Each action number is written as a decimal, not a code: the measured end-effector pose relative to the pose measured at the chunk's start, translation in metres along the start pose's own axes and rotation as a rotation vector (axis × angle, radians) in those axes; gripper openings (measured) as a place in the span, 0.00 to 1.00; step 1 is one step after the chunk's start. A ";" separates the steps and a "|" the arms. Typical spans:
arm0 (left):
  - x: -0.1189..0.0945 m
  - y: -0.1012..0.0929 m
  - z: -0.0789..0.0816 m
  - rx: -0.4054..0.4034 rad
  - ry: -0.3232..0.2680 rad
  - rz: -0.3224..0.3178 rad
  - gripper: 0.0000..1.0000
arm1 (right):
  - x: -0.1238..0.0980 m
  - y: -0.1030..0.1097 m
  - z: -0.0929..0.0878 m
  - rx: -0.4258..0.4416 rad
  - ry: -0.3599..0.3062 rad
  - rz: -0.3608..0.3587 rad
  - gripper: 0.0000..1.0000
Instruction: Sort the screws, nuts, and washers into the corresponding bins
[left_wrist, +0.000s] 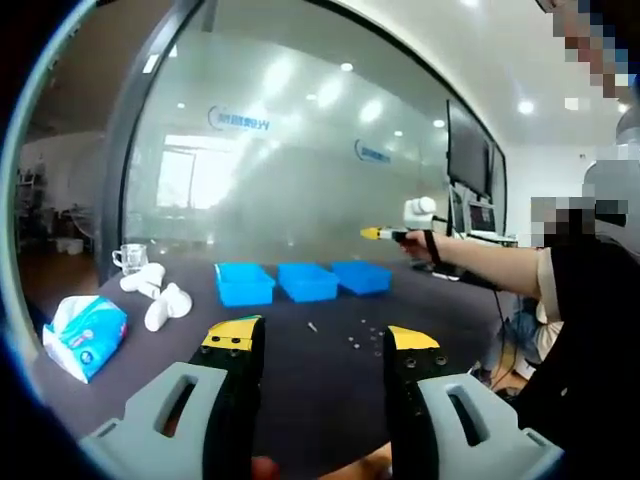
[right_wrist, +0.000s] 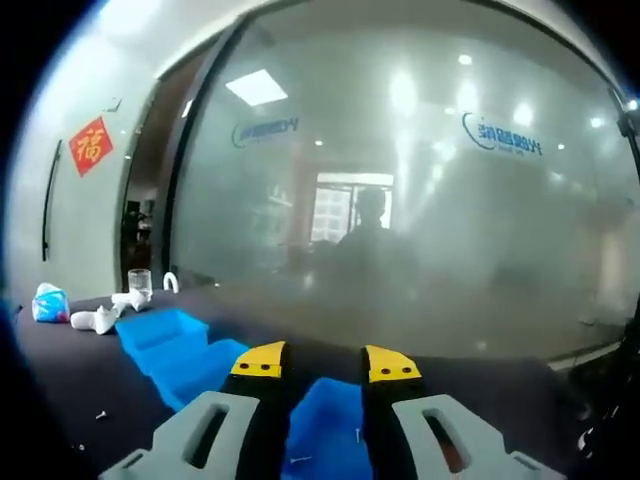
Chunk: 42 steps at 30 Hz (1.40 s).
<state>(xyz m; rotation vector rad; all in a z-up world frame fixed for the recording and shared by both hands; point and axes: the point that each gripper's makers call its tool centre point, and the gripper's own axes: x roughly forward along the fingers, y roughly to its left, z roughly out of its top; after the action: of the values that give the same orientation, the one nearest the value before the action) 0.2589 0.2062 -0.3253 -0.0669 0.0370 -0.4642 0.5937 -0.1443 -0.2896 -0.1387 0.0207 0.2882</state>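
Over a dark worktop, the right tool hovers, jaws apart and empty, above three blue plastic bins while the left tool, also apart, faces small scattered metal fasteners, likely awaiting the next pickup.

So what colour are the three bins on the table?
Bright blue bins, clearest in the left gripper view.

bins bright blue | table dark | tool tips yellow | tissue pack blue-white
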 end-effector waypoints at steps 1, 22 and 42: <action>0.000 -0.001 0.000 0.000 0.000 -0.002 0.46 | -0.002 0.001 0.000 0.003 -0.001 0.005 0.26; 0.008 -0.012 -0.001 0.002 0.006 -0.033 0.46 | -0.118 0.041 -0.010 -0.014 -0.029 0.166 0.29; 0.015 -0.020 -0.006 0.021 0.040 -0.062 0.46 | -0.236 0.031 -0.063 0.170 -0.034 0.163 0.30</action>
<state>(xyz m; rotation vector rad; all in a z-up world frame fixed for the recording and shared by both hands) 0.2629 0.1812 -0.3304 -0.0383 0.0691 -0.5275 0.3582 -0.1900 -0.3462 0.0367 0.0229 0.4496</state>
